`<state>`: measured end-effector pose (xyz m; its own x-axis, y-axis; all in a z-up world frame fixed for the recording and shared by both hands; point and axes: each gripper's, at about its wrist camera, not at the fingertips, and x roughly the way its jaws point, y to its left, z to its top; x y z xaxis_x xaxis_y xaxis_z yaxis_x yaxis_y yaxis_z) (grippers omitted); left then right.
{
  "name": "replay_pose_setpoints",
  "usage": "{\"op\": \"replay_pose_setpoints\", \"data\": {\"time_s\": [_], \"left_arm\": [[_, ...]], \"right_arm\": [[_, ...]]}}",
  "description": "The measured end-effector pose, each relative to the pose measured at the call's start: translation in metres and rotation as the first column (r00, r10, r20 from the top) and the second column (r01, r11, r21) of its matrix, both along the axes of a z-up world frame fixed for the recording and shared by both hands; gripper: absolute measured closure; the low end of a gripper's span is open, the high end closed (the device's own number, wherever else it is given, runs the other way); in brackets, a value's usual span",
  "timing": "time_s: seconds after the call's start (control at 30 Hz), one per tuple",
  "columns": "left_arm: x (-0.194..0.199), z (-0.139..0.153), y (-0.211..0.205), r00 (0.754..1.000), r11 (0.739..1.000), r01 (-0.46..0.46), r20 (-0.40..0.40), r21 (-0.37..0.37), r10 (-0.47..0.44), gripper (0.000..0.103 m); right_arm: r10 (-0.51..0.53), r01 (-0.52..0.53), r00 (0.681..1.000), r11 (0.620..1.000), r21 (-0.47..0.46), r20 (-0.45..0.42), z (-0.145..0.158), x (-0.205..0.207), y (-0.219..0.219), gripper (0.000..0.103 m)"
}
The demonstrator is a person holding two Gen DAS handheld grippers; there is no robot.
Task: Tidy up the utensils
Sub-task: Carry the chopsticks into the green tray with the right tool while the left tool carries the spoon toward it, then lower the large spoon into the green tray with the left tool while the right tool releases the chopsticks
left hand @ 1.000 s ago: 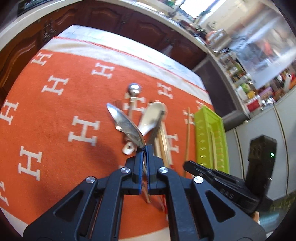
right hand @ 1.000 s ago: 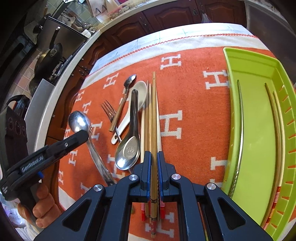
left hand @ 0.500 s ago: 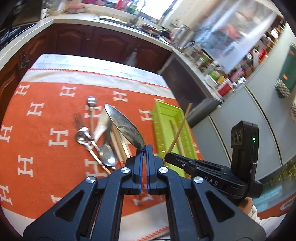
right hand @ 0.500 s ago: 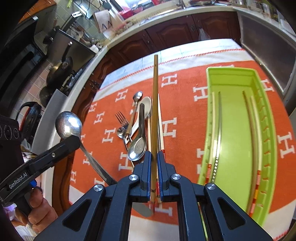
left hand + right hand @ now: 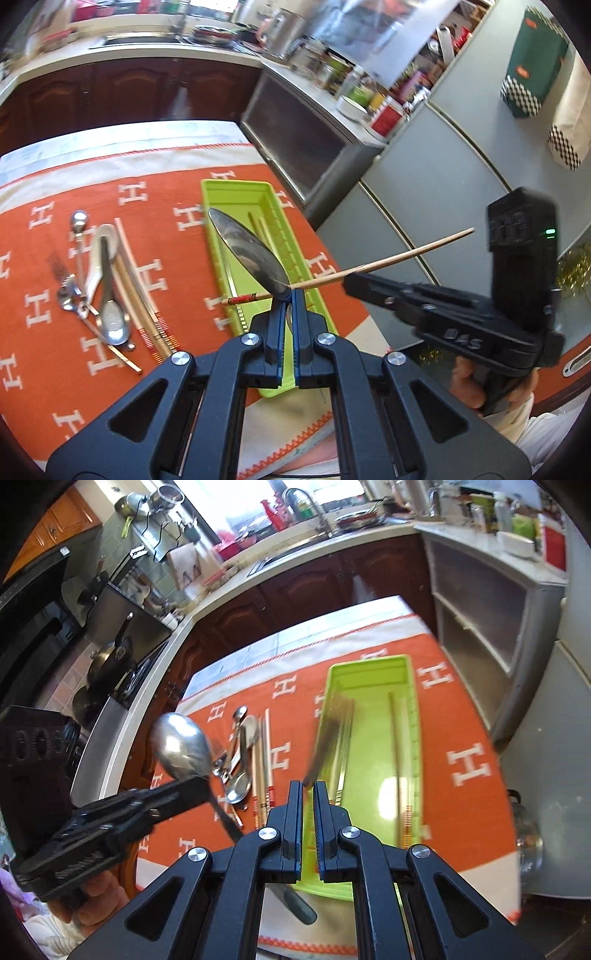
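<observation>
My left gripper (image 5: 290, 295) is shut on the handle of a large steel spoon (image 5: 245, 253), whose bowl is raised over the green tray (image 5: 236, 190). To its right, my right gripper (image 5: 349, 282) is shut on a wooden chopstick (image 5: 399, 256) that lies crosswise above the tray. In the right wrist view the right gripper (image 5: 308, 786) holds the blurred chopstick (image 5: 328, 734) over the tray (image 5: 369, 662). The left gripper (image 5: 195, 788) carries the spoon (image 5: 179, 744) at the left. Several chopsticks (image 5: 397, 760) lie in the tray.
Loose cutlery (image 5: 107, 295) lies in a pile on the orange H-patterned cloth (image 5: 166, 192), left of the tray: spoons, a fork and chopsticks. Dark kitchen cabinets (image 5: 314, 590) stand beyond the table. A grey cabinet (image 5: 424, 177) is to the right.
Both grippers have risen and swung right, from above the cutlery pile to above the green tray. The chopstick came up off the pile; the spoon stayed gripped throughout.
</observation>
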<state>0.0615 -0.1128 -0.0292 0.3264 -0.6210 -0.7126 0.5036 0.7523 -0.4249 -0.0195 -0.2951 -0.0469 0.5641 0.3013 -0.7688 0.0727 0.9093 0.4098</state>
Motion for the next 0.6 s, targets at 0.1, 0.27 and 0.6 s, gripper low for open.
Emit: {"op": "replay_pose_setpoints", "data": {"time_s": [0.1, 0.27, 0.6], "left_arm": [[0.004, -0.008, -0.014, 0.999, 1.0, 0.026, -0.02, 0.008, -0.026, 0.102], [0.011, -0.021, -0.028, 0.997, 0.998, 0.051, -0.051, 0.025, -0.049, 0.102], [0.067, -0.063, -0.048, 0.998, 0.993, 0.016, -0.064, 0.116, -0.009, 0.102]], "right_arm": [[-0.012, 0.012, 1.0, 1.0, -0.019, 0.012, 0.016, -0.014, -0.015, 0.098], [-0.006, 0.006, 1.0, 0.999, -0.046, 0.011, 0.037, -0.031, -0.027, 0.103], [0.004, -0.004, 0.99, 1.0, 0.002, -0.143, -0.021, 0.013, -0.038, 0.103]]}}
